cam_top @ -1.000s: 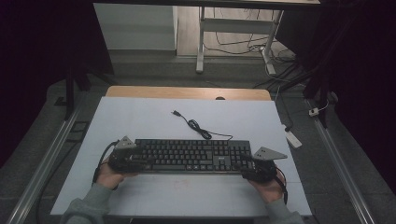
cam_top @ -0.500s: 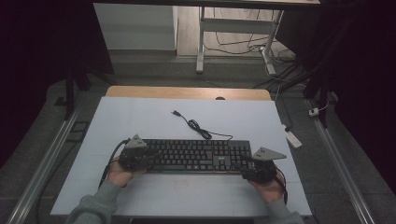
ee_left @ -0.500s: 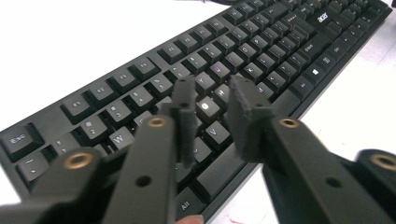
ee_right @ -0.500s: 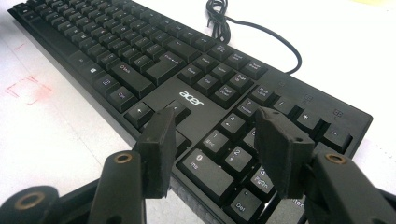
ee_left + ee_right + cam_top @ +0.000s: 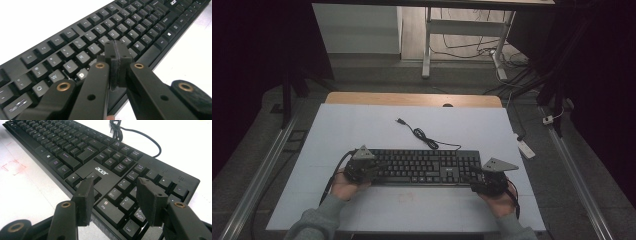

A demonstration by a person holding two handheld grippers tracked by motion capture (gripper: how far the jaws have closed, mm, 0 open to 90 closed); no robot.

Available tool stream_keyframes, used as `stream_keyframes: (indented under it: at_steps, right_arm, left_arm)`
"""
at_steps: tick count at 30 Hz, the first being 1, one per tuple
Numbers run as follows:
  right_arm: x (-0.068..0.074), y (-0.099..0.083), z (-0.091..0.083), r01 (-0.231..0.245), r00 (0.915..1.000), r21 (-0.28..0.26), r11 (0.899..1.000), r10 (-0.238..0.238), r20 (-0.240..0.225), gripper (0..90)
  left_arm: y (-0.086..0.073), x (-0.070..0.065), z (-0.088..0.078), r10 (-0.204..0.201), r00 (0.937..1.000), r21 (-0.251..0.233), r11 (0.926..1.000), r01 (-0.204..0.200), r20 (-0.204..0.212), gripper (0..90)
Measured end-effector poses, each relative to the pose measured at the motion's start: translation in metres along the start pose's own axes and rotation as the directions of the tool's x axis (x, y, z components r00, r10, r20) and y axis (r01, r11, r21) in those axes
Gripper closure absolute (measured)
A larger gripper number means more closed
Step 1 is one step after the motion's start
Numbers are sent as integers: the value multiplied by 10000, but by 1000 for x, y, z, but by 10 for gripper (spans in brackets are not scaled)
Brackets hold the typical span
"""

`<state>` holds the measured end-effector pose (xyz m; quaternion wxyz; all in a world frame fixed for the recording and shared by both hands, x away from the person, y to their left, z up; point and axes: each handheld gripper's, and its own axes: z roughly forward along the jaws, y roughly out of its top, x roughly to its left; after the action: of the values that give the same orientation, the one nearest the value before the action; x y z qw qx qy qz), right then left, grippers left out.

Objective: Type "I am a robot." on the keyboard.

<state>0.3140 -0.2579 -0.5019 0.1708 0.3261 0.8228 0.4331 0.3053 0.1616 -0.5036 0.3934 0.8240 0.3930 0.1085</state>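
Left hand-held gripper (image 5: 115,65) just clamped shut, empty, over letter keys of the Acer keyboard (image 5: 422,166) (near-centre on white surface (image 5: 362,125)), likely poised for key-pressing; right hand-held gripper (image 5: 116,195) agape at numpad end.

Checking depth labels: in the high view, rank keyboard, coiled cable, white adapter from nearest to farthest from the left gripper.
From the left gripper:
1. Keyboard, directly under its tips, at the keyboard's left end.
2. Coiled cable, beyond the keyboard, toward the table's middle.
3. White adapter, far right, just off the table's right edge.
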Motion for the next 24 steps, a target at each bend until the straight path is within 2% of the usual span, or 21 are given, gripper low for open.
stream_keyframes:
  at_steps: [10,24]
  right_arm:
    - [0,-1,0,20,10000,87,10000,-21,62,483]
    - [0,-1,2,-1,10000,94,10000,1,36,483]
  left_arm:
    - [2,-8,17,189,9998,378,9991,-190,34,891]
    - [2,-12,25,279,9996,537,9981,-284,104,891]
